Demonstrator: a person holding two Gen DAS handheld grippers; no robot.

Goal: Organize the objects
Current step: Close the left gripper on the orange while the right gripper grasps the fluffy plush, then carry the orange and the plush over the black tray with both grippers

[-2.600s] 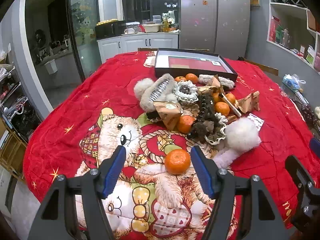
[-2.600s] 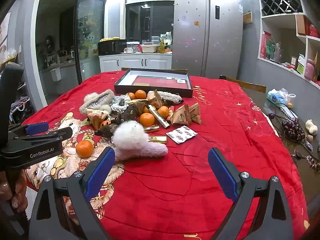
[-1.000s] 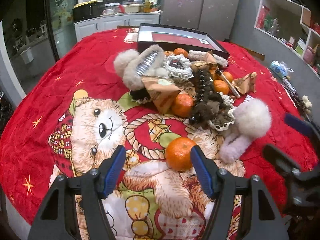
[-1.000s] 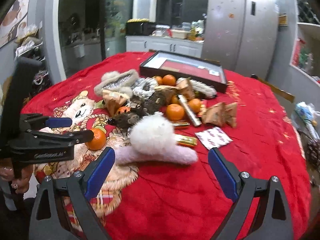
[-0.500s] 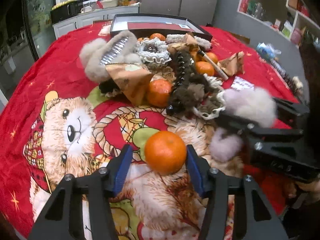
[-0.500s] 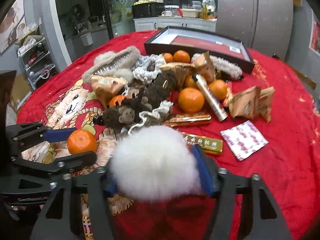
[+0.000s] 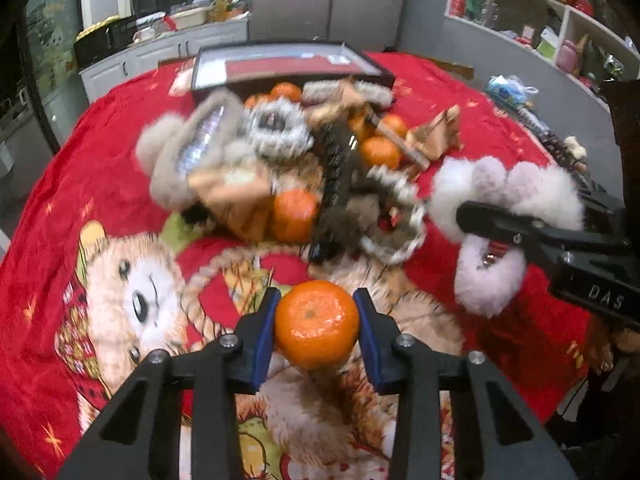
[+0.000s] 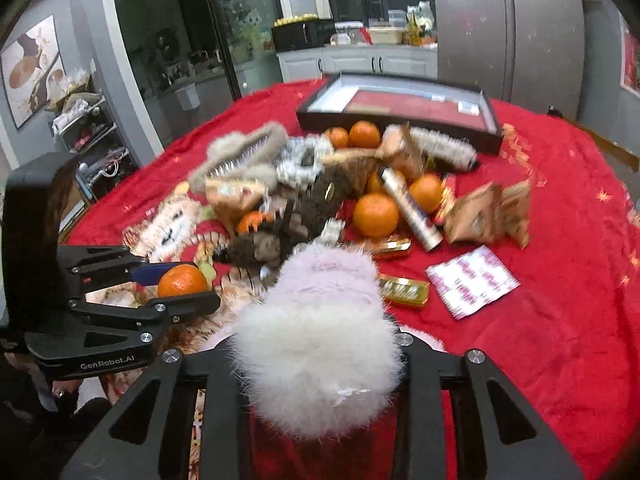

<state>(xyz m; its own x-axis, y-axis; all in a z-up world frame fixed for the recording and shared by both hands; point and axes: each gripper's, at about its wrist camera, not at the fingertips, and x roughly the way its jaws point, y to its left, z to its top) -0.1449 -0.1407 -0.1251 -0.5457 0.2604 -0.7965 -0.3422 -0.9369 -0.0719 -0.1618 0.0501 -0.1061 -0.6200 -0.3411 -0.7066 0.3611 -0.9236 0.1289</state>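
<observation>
Your left gripper (image 7: 316,320) is clamped on a mandarin (image 7: 316,323), blue pads (image 7: 264,332) pressed to both its sides; the fruit sits at the fingertips, above the bear-print red blanket (image 7: 100,184). Can't tell if it touches the cloth. In the right wrist view the same mandarin (image 8: 182,280) shows between the left gripper's fingers, at left of frame.

Your right gripper (image 8: 320,344) is closed around a fluffy white-pink hair claw (image 8: 316,340); the fur hides both pads and most of the fingers, so contact points aren't visible. From the left wrist view the claw (image 7: 504,196) bulges above and below one black finger, its metal spring peeking out.

Beyond, the pile (image 7: 288,168) is motion-blurred: more mandarins, furry hair clips, brown packets, a tube, hard to separate. Gold bars (image 8: 404,290) and a patterned sachet (image 8: 472,282) lie just right of the claw. A black tray (image 8: 400,108) sits behind the pile, far edge of the table.
</observation>
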